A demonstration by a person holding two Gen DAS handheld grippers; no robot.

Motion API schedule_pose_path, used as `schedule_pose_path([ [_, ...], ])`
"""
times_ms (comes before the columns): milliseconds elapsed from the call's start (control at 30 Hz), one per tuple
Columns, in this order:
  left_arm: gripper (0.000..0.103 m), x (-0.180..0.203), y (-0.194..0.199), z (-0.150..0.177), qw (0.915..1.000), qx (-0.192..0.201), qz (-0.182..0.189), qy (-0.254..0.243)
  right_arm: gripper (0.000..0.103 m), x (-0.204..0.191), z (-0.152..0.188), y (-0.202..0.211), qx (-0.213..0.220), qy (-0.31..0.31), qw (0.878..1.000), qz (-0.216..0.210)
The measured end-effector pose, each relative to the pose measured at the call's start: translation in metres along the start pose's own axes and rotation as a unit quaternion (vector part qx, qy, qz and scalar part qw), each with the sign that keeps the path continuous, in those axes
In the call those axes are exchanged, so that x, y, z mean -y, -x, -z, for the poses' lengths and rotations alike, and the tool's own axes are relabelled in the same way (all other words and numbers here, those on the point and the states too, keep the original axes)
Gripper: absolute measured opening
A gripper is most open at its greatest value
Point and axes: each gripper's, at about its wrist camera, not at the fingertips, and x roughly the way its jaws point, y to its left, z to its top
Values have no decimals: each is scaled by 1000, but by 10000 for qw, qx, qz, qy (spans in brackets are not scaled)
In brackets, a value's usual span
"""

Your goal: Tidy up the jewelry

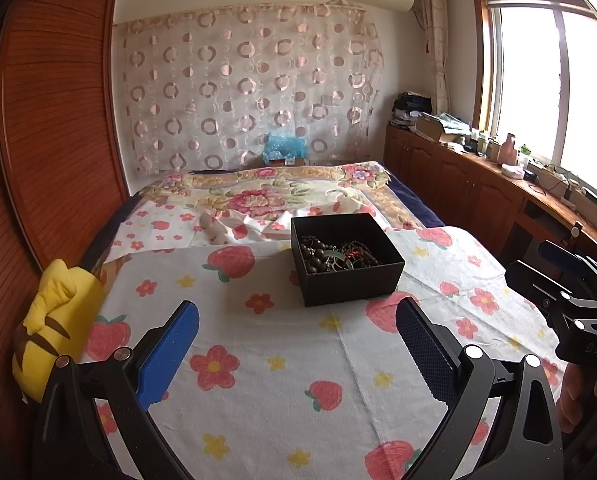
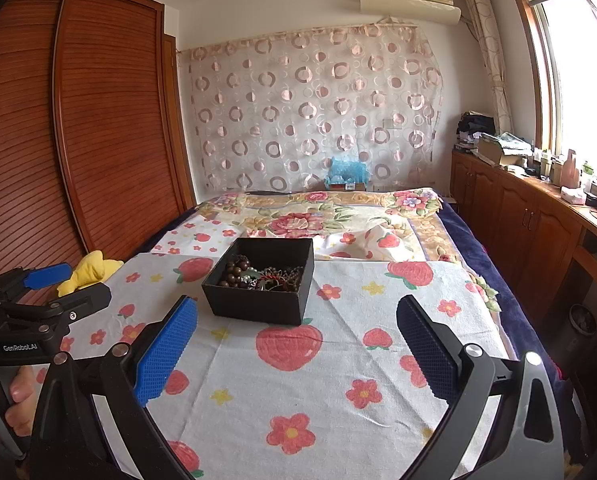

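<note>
- Two tools in play, one per hand, both held low over the near end of the bed (image 1: pixel 338 400).
- Left tool (image 1: pixel 298 354): blue-padded fingers spread wide apart, nothing between them, only the strawberry-and-flower cloth (image 1: pixel 266 360) below.
- Right tool (image 2: pixel 297 354): fingers likewise wide apart, holding nothing.
- Black box (image 1: pixel 348 258) sits open-topped on the cloth, ahead of both tools and apart from them; no finger touches it.
- From the left wrist view the box lies forward and slightly toward the right finger; from the right wrist view it lies forward and toward the left finger. So it sits roughly between the two tools, farther up the bed.
- Inside the box: a tangled pile of jewelry (image 2: pixel 260 276), with dark brown bead strands, some larger round beads on the left side, a bit of red and green mixed in. Single pieces cannot be told apart.
- Right tool shows at the right edge of the left wrist view, the hand (image 1: pixel 586 396) on its grip partly visible below it.
- Left tool shows at the left edge of the right wrist view, a hand (image 2: pixel 14 396) wrapped on its handle.
- Yellow plush toy (image 1: pixel 54 320) lies at the bed's left edge, beside the wooden wardrobe (image 1: pixel 50 120), well apart from the box.
- Floral blanket (image 2: pixel 318 216) covers the far half of the bed.
</note>
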Motion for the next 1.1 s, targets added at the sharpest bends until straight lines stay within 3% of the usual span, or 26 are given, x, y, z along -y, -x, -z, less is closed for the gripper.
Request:
schedule_pose_path([
  [1100,95,3,2,0,10000,-11,8,-9,100,1,0,1,-4,-14,10000,-4],
])
